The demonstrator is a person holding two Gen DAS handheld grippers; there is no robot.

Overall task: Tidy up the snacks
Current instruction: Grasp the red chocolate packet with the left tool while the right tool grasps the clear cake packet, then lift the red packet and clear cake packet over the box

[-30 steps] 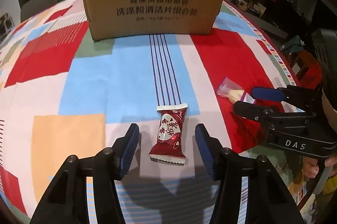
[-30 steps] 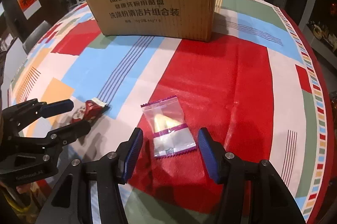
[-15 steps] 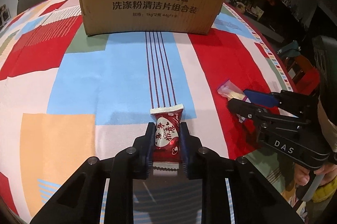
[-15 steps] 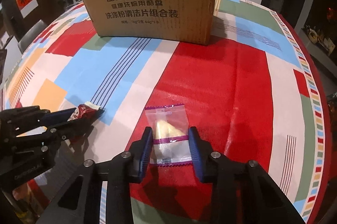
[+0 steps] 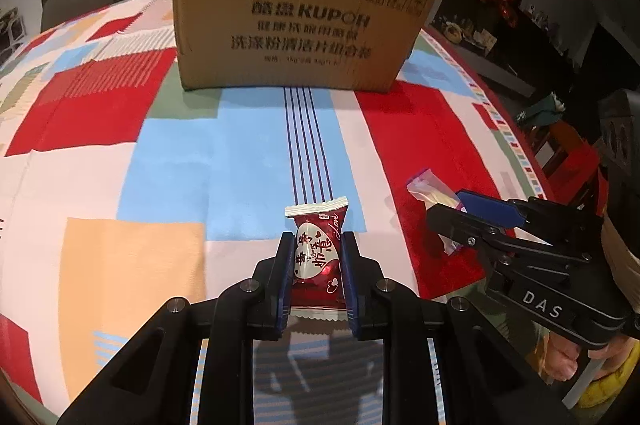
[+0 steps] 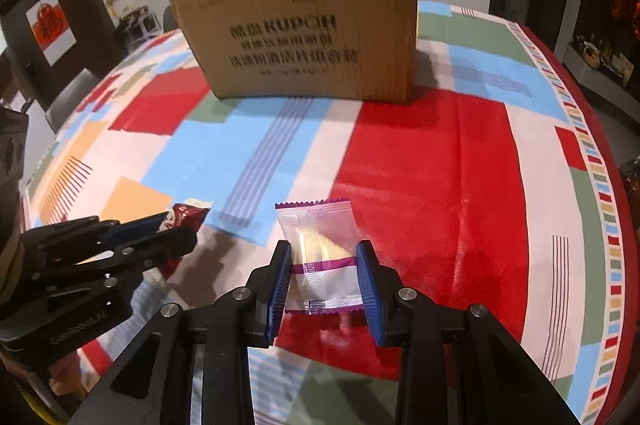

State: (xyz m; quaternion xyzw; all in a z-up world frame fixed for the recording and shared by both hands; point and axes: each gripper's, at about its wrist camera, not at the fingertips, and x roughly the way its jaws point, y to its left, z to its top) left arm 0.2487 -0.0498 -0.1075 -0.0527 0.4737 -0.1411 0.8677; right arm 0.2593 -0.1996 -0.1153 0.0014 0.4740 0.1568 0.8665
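Observation:
My left gripper (image 5: 316, 265) is shut on a dark red candy packet (image 5: 318, 261) with a white heart, held just above the tablecloth. My right gripper (image 6: 324, 273) is shut on a clear snack packet (image 6: 320, 257) with purple trim and a yellow piece inside, also lifted a little. A brown cardboard box (image 5: 296, 25) printed KUPOH stands at the far side of the table, straight ahead in both views (image 6: 304, 33). Its inside is hidden. Each gripper shows in the other's view: the right gripper (image 5: 472, 217) at the right, the left gripper (image 6: 160, 233) at the left.
The round table wears a tablecloth (image 5: 160, 177) of red, blue, white and orange blocks. Its edge curves close on the right (image 6: 608, 225). Chairs (image 6: 68, 101) and dark shelves stand beyond the table.
Both grippers closed from wide open onto their packets, the left on the red candy, the right on the clear snack. Both have since lifted slightly off the cloth.

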